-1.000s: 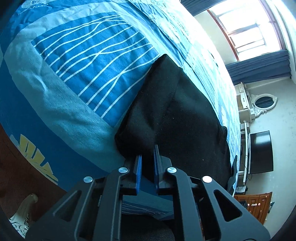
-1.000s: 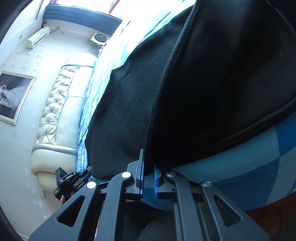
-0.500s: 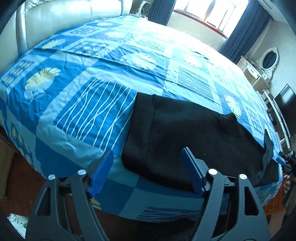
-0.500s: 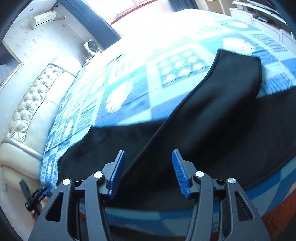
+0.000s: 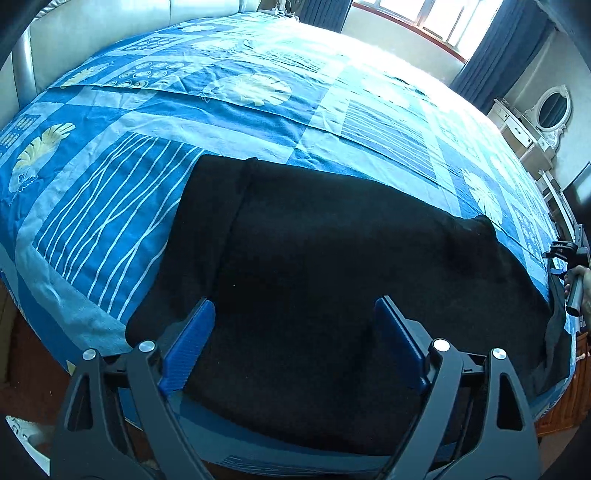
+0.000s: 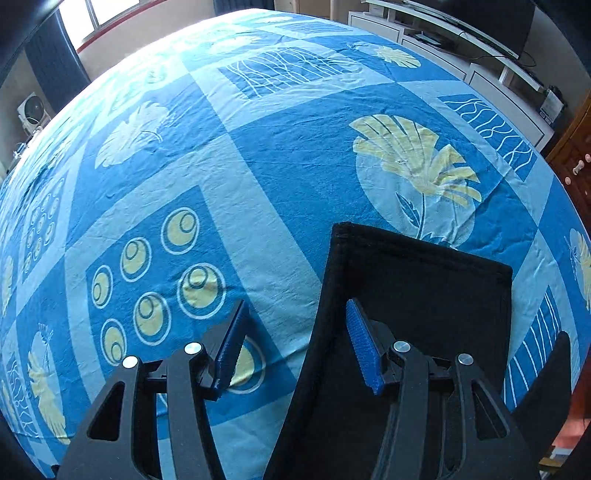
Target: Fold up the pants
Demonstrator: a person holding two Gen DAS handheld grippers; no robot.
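Observation:
The black pants (image 5: 332, 277) lie flat along the near edge of the bed, legs doubled over each other. My left gripper (image 5: 295, 332) hangs open and empty above their near edge. In the right wrist view one end of the pants (image 6: 417, 295) lies on the bedspread with a straight hem at the far side. My right gripper (image 6: 295, 332) is open and empty above the left edge of that end. The right gripper also shows in the left wrist view at the far right (image 5: 569, 266), held by a hand.
The bed has a blue patterned bedspread (image 5: 258, 92) (image 6: 221, 147). A padded headboard (image 5: 92, 37) is at the left. A white dresser with an oval mirror (image 5: 546, 118) and a TV on a white unit (image 6: 461, 29) stand beyond the bed. Wooden floor lies below the bed edge.
Both grippers were shut on the pants one second ago. They have let go, opened wide and pulled back and up. The right gripper has swung to the far end of the pants.

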